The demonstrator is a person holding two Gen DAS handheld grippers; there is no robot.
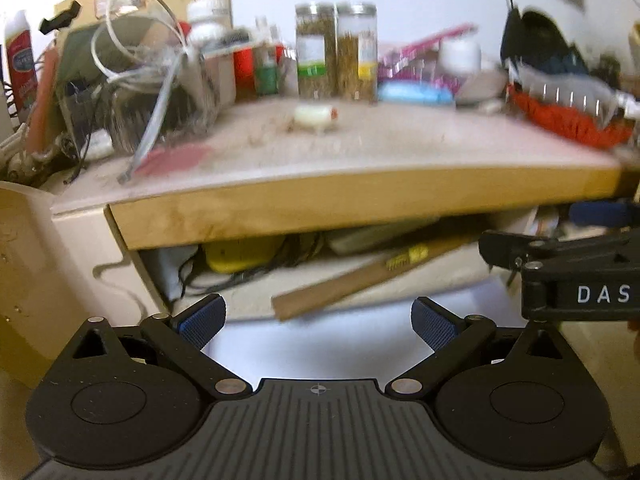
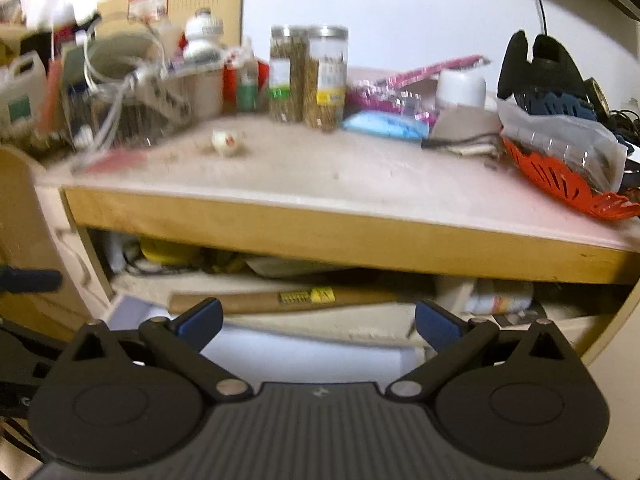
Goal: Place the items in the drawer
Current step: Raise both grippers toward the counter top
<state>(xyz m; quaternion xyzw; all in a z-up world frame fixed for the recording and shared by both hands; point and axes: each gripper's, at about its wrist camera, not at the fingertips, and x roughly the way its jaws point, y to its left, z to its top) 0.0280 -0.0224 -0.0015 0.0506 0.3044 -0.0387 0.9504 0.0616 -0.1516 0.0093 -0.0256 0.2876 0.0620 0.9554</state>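
Note:
The drawer (image 1: 360,308) under the wooden desktop stands open; it also shows in the right wrist view (image 2: 320,320). In it lie a wooden-handled tool (image 1: 372,276) (image 2: 296,298), a yellow object (image 1: 240,254) and cables. A small white bottle with a red cap (image 1: 316,117) (image 2: 226,142) lies on the desktop. My left gripper (image 1: 318,322) is open and empty, low before the drawer. My right gripper (image 2: 318,322) is open and empty, also before the drawer; its body shows at the right of the left wrist view (image 1: 576,276).
The desk's back holds two tall jars (image 1: 336,52) (image 2: 308,76), a wire basket with tubing (image 1: 140,92), a blue pack (image 1: 416,94) and an orange strainer with a plastic bag (image 2: 568,172). The desktop edge (image 1: 320,208) overhangs the drawer.

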